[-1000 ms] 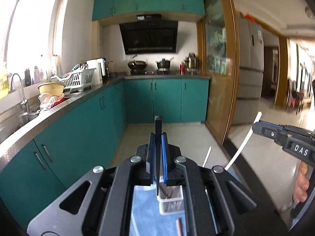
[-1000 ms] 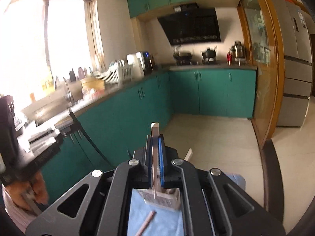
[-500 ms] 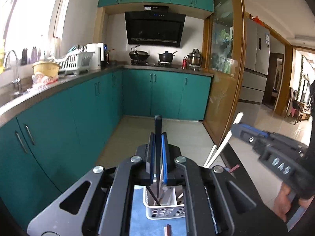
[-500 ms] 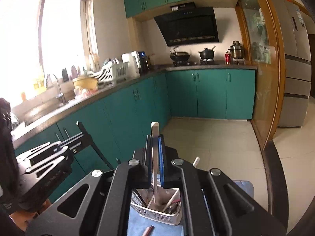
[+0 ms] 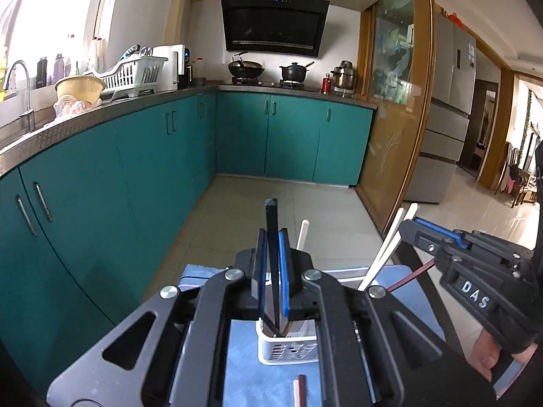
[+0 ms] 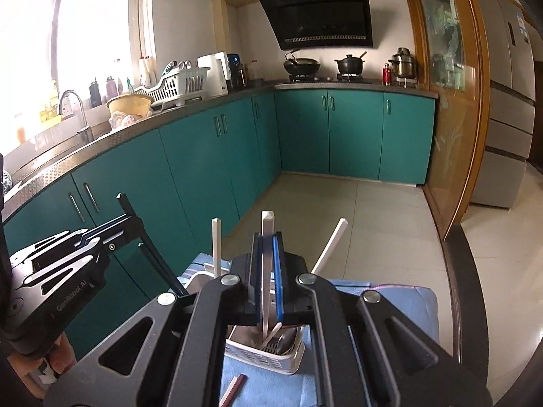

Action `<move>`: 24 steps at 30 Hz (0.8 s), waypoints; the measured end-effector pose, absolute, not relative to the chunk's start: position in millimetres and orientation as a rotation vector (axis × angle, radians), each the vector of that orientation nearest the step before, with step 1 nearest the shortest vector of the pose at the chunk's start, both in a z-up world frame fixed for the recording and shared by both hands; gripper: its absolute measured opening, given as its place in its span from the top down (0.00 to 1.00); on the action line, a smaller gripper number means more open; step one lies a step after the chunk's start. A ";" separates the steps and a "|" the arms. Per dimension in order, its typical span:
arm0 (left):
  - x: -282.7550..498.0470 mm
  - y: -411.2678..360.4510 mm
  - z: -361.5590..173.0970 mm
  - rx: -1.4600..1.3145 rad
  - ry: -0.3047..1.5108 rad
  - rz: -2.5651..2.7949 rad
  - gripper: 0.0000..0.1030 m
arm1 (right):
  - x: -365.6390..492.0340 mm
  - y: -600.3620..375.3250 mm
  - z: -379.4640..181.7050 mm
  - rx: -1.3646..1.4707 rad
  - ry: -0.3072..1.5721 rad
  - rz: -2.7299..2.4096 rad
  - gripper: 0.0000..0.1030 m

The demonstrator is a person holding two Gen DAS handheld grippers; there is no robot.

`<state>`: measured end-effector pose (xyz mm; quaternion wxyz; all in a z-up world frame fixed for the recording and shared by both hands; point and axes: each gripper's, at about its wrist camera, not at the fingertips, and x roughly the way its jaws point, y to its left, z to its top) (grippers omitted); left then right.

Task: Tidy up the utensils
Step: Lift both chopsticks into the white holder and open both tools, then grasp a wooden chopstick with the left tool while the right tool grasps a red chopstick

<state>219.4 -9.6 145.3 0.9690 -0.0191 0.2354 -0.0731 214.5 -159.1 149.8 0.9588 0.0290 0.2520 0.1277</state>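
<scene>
Blue cloth lies directly beneath both claws, and a reddish-brown chopstick rests on it at the near edge. Just ahead, the left claw is clamped on a black chopstick whose lower tip dips into the white utensil basket. The right claw is clamped on a white chopstick, its end down in the same basket beside a spoon — two more white chopsticks stand there. Beyond both claws — teal cabinets.
</scene>
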 end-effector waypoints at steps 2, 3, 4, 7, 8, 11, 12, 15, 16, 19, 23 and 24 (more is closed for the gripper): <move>214.7 -10.1 145.9 -0.025 0.461 -0.136 0.79 | 210.3 -161.3 152.0 0.063 0.499 0.265 0.88; 212.6 -10.3 146.1 -0.017 0.456 -0.132 0.68 | 207.2 -162.9 153.7 0.065 0.488 0.265 0.81; 209.4 -10.3 146.0 -0.007 0.448 -0.127 0.65 | 202.0 -165.9 156.4 0.072 0.470 0.266 0.78; 200.0 -9.3 145.0 0.011 0.443 -0.132 0.62 | 183.6 -177.7 162.6 0.098 0.435 0.279 0.75; 194.8 -8.2 144.2 0.010 0.441 -0.136 0.61 | 175.8 -182.6 164.5 0.112 0.425 0.282 0.75; 175.8 -3.7 139.3 0.003 0.440 -0.148 0.52 | 149.3 -196.5 167.3 0.144 0.395 0.313 0.73; 167.7 -1.5 135.2 0.003 0.448 -0.157 0.49 | 133.2 -202.7 165.2 0.151 0.384 0.329 0.71; 148.3 2.7 110.9 0.008 0.519 -0.189 0.40 | 102.3 -213.7 145.0 0.140 0.416 0.342 0.63; 142.7 3.3 92.7 0.011 0.577 -0.209 0.40 | 96.0 -214.8 131.6 0.129 0.455 0.345 0.62; 138.2 -3.6 29.6 0.035 0.772 -0.248 0.52 | 96.5 -207.9 71.9 0.073 0.647 0.331 0.62; 136.6 -20.2 -40.4 0.050 0.977 -0.298 0.65 | 113.1 -204.4 -0.1 0.086 0.850 0.295 0.62; 135.5 -23.4 -48.1 0.043 0.996 -0.311 0.65 | 115.2 -205.5 -8.9 0.107 0.874 0.300 0.62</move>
